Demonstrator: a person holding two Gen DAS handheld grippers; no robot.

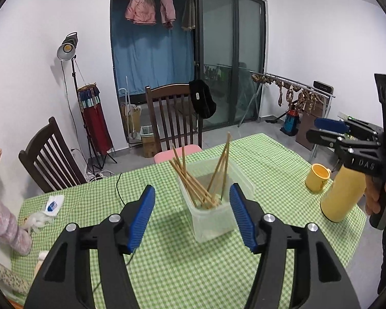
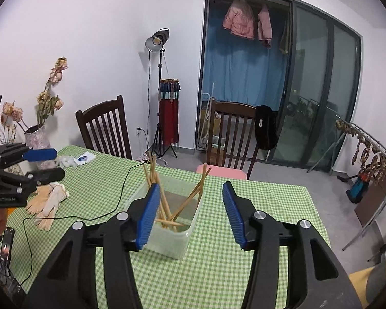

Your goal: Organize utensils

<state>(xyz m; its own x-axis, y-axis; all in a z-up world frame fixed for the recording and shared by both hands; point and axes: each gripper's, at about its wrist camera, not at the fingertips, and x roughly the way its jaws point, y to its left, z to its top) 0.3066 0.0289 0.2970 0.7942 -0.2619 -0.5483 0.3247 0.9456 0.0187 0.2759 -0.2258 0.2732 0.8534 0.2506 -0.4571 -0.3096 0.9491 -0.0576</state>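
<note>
green-checked tablecloth carries a clear plastic tub of wooden chopsticks leaning upright, dead ahead of the left gripper and slightly left of the right gripper, both jaws apart and empty.

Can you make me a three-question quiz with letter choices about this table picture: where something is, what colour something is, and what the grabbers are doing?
1. Where are the chopsticks?
A. flat on the tablecloth
B. standing in the clear plastic box
C. inside the yellow cup

2. What colour is the small cup?
A. yellow
B. red
C. blue

3. How are the left gripper and right gripper?
A. both squeezing chopsticks
B. one shut, one open
C. both open, holding nothing

Answers: 1 B, the sticks lean inside the box. 2 A, the cup beside the tall yellow bottle is yellow. 3 C, the blue pads stand apart with nothing between them.
</note>
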